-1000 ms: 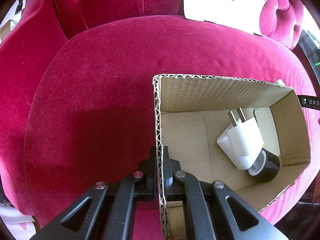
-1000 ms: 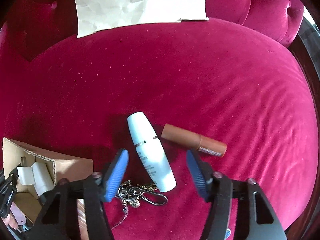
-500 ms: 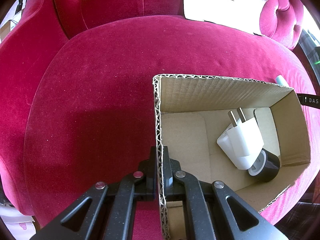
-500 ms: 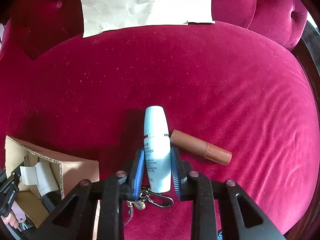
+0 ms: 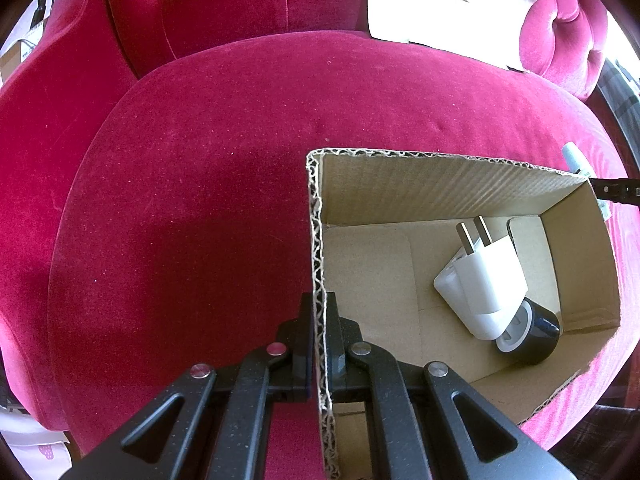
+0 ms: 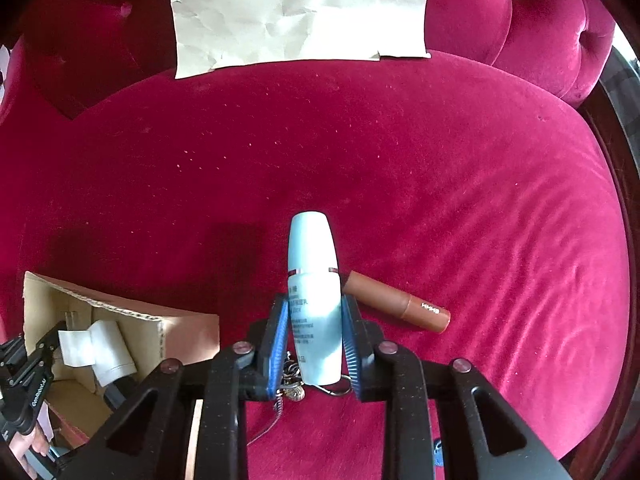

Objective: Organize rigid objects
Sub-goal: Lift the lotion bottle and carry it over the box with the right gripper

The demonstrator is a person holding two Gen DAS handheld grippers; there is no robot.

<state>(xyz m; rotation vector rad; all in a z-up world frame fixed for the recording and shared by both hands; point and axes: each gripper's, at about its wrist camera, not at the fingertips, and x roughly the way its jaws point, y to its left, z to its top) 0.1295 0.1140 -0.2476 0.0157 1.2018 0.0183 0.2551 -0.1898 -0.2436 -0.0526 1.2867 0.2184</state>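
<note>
Gripping the bottle (image 6: pixel 315 304) low on its body, the right gripper (image 6: pixel 314 346) has both blue pads pressed on it, closed as far as the bottle allows; cap end points away from the camera, over the seat. Left gripper (image 5: pixel 319 336) is pinched tight on the box (image 5: pixel 440 184) wall, one finger inside, one outside, holding it steady. Next, by my read: lift straight up w/o dragging, since the keychain (image 6: pixel 298 386) sits right under the bottle's base and could snag; then carry left & lower into the box, clear of the plug (image 5: pixel 486 280) and black roll (image 5: pixel 530 336) already inside. Keep the left pinch firm so the box doesn't tip on soft velvet. Brown tube (image 6: pixel 396 306) lies just beside the bottle, right side, prob. next to go. Surface is a crimson velvet seat (image 6: pixel 440 168), tufted back behind, w/ a creased sheet of paper (image 6: pixel 300 12) propped against it. Strong daylight; little else of the room shows.
</note>
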